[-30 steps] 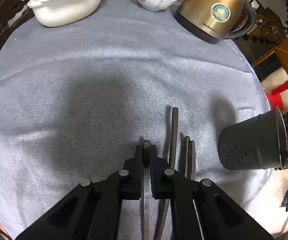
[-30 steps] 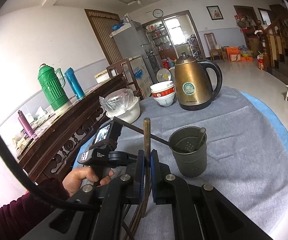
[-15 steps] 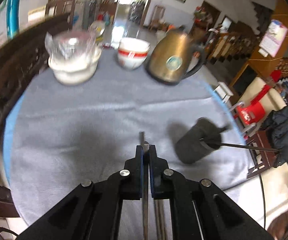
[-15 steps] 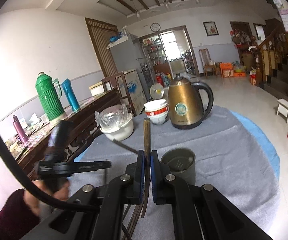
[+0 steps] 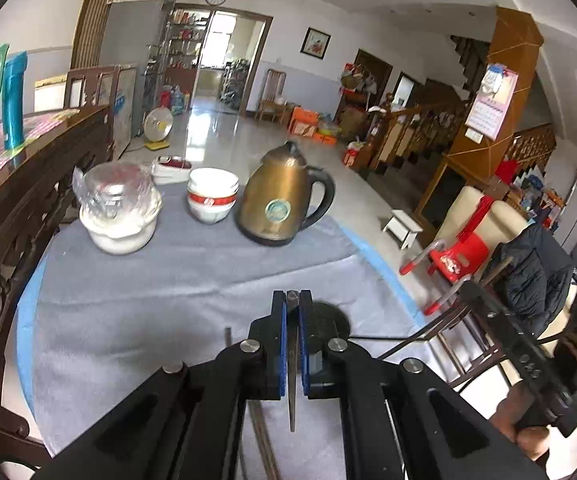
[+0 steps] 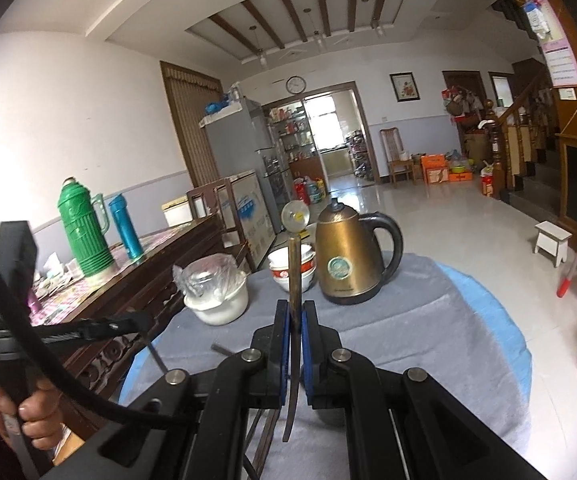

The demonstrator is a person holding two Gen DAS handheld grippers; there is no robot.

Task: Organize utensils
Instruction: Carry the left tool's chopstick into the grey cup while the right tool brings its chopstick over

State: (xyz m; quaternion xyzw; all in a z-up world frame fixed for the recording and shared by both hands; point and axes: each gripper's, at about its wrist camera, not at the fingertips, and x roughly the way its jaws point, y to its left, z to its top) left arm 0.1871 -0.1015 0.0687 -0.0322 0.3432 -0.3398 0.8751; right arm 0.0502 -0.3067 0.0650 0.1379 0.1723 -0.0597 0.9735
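Since a second earlier, both claws had tipped up from the cloth: the left view, which had looked down on loose chopsticks and the tilted holder, now took in the whole room, and the right view had risen to lose most of the holder beneath its claw.

The counter (image 5: pixel 136 280), round and covered with a grey cloth, carried a brass kettle (image 5: pixel 282 200), a white pot under plastic wrap (image 5: pixel 118 212) and stacked red-banded bowls (image 5: pixel 212 196) along its far side. The dark utensil holder (image 5: pixel 328 320) stood just behind the left claw (image 5: pixel 292 308), mostly hidden by it, with a thin utensil handle sticking out of it to the right.

The left claw was clamped on a dark chopstick (image 5: pixel 291 380) held lengthwise between its blue pads. The right claw (image 6: pixel 295 316) was clamped on a brown chopstick (image 6: pixel 294 272) whose tip stood up in front of the kettle.

As a judgement, the task was partway through: one utensil seemed to sit in the holder, two chopsticks were lifted and ready to go in, and several loose chopsticks (image 5: pixel 262 436) lay on the cloth under the claws, not yet collected. How many remained could not be counted, since the claws covered most of them.
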